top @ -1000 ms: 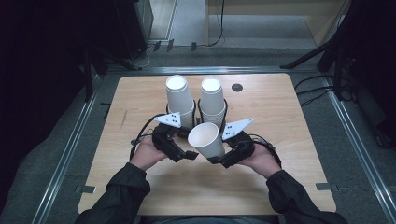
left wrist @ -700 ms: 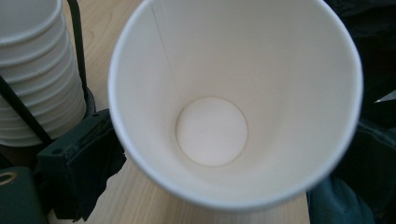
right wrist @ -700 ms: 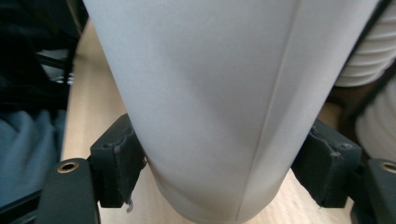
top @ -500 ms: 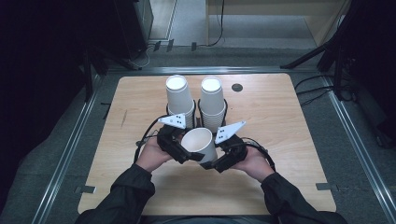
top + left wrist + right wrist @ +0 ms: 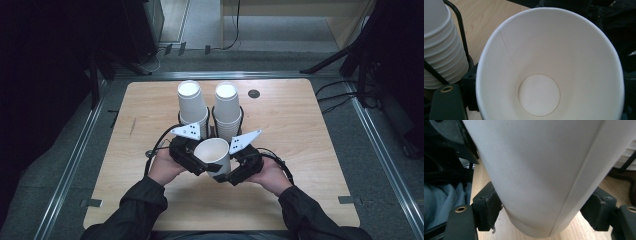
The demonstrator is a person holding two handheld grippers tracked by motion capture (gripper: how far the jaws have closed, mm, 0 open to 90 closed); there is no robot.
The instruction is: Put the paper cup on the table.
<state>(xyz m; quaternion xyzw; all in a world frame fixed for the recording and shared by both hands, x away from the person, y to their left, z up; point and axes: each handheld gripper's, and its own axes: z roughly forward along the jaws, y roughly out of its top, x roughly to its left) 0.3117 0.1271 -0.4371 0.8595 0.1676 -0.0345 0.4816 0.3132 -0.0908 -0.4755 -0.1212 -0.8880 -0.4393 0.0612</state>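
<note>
- The table (image 5: 310,150), a light wooden board with rounded corners, carries everything; the work sits near the middle of its near half, closer to the person's edge than to the far edge.
- Two stacks of white paper cups stand side by side in black wire holders, toward the far edge from the grippers: the left stack (image 5: 191,102) and the right stack (image 5: 227,107), each bottom-up. In the left gripper view the ribbed rims of one stack (image 5: 441,47) show at the left edge, with a black wire bar (image 5: 461,32) running down beside them.
- A single paper cup (image 5: 214,155) is held just above the table between the two grippers, its mouth tilted up and toward the person, just in front of the stacks.
- The right gripper (image 5: 236,172) pinches this cup low on its body: in the right gripper view the two black pads press the white wall from either side, one pad (image 5: 487,208) at the left and one (image 5: 599,210) at the right, with the cup's bottom rim (image 5: 531,231) just above the wood.
- The left gripper (image 5: 196,165) sits against the cup's left side. Its jaws have just been closing, and its view looks straight into the cup's open mouth (image 5: 539,95); whether its pads press the rim I cannot tell.
</note>
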